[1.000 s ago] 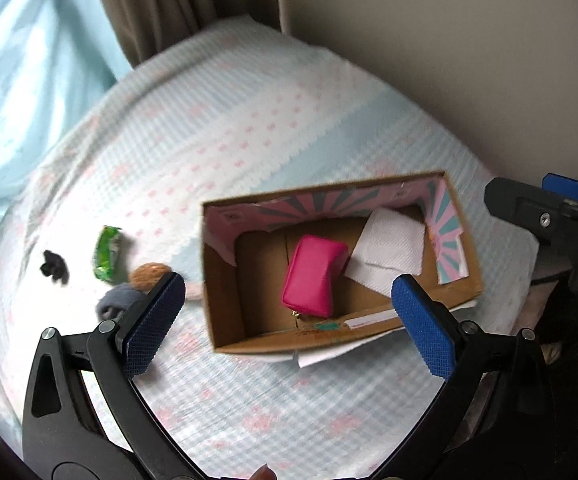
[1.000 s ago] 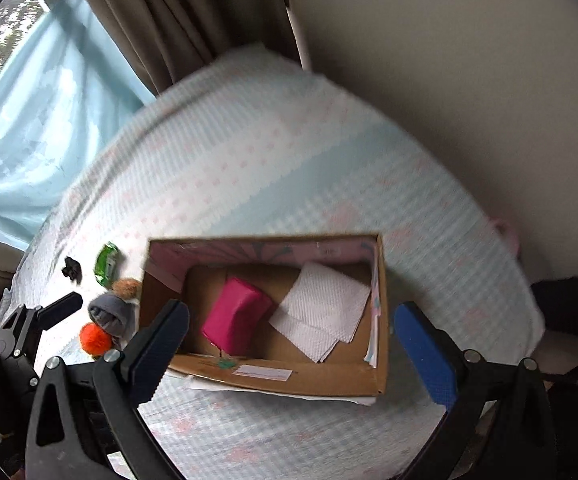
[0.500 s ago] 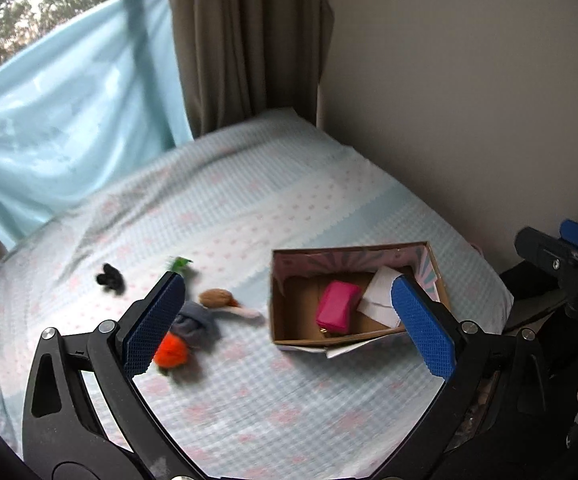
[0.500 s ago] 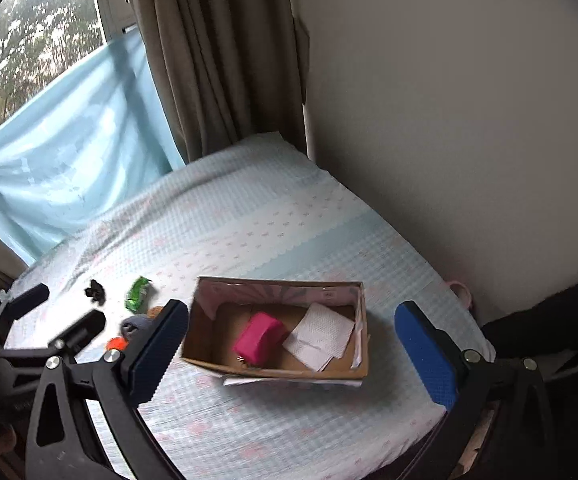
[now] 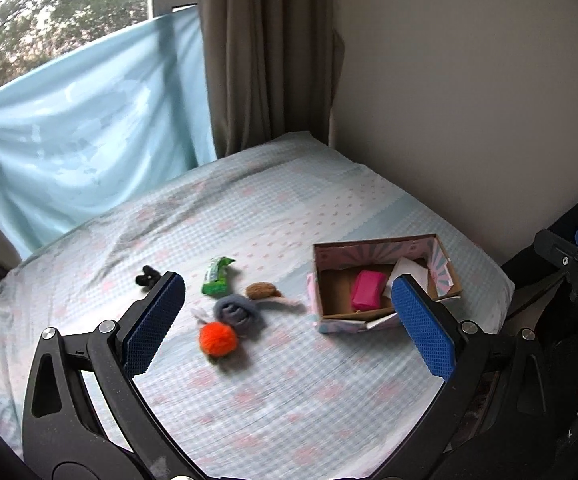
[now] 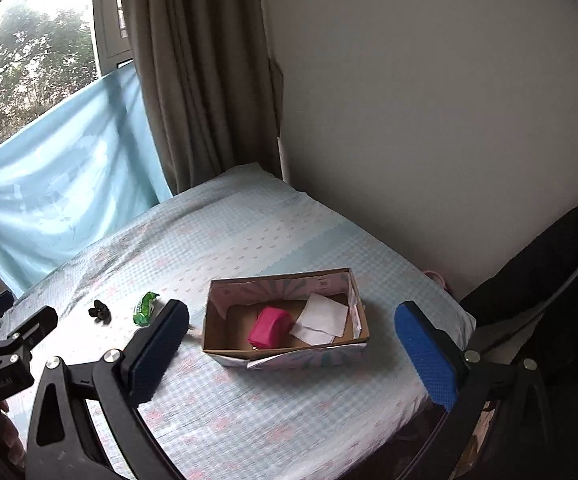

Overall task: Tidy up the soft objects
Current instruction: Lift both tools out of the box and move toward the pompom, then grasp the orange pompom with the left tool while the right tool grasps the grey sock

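Observation:
A cardboard box [image 5: 445, 277] [image 6: 289, 354] lies on the bed and holds a pink pouch [image 5: 365, 290] [image 6: 268, 327] and a white tissue [image 6: 321, 318]. Left of it lie an orange pom-pom [image 5: 217, 339], a grey rolled cloth [image 5: 236, 313], a brown plush piece [image 5: 261, 290], a green packet [image 5: 217, 276] [image 6: 145, 309] and a small black item [image 5: 146, 275] [image 6: 99, 312]. My left gripper [image 5: 285, 320] is open and empty, high above the bed. My right gripper [image 6: 289, 352] is open and empty, also held high and back from the box.
The bed [image 5: 273, 216] has a light blue checked sheet. A beige wall [image 6: 429, 100] is on the right, brown curtains [image 6: 205, 72] and a blue cloth [image 5: 81, 140] over the window are behind. The bed's near edge drops off at lower right.
Both grippers have pulled back and up from over the box, so the whole bed and the window now show. Both stay open and empty.

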The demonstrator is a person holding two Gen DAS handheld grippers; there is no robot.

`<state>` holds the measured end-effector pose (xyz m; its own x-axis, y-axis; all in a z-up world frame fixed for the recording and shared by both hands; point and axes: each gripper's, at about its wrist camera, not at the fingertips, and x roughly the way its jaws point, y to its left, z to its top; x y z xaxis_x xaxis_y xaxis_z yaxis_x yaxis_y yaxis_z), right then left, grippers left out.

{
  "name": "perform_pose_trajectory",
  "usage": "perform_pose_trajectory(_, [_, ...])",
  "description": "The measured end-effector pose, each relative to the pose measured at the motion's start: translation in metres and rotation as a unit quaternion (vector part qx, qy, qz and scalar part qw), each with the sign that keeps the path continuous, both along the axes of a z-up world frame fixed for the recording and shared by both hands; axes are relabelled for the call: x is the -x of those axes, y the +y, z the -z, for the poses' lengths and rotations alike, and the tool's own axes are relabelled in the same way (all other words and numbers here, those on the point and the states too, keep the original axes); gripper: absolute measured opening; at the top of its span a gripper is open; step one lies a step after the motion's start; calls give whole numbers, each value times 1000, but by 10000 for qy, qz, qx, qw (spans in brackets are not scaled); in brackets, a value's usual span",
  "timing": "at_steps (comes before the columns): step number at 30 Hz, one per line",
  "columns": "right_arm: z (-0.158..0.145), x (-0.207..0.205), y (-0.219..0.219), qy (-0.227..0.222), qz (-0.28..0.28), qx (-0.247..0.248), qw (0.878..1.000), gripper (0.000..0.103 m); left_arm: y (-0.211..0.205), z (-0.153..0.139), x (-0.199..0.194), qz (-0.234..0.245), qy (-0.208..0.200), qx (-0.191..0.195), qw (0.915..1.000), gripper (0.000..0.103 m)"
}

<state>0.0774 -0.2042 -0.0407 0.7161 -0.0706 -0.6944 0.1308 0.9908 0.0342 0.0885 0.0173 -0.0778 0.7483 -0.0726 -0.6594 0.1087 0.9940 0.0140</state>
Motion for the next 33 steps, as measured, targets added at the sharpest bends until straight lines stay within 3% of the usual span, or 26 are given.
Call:
perform_pose_trajectory(8, [23,-2,52,-146,-460,-32,9988,103,54,25,4,-301,-82,14,9995,103])
perform_pose_trajectory(15, [60,-28,103,-95,-1163,-180,9930,103,96,71,-8,-608,170,33,9980,103])
perform_pose_trajectory(20, [105,-58,137,62,-1657,-494,9849,103,115,118,-22,-775,334,86,9964,102])
perform_pose_trajectory(28, [191,-114,190,347,-2388,-610,9685,103,129,206,-55,-867,499,63,9950,102])
perform_pose_trajectory(33, [249,-144,217,505,-2858,-637,9548,102,130,274,-82,-777,784,77,9939,92])
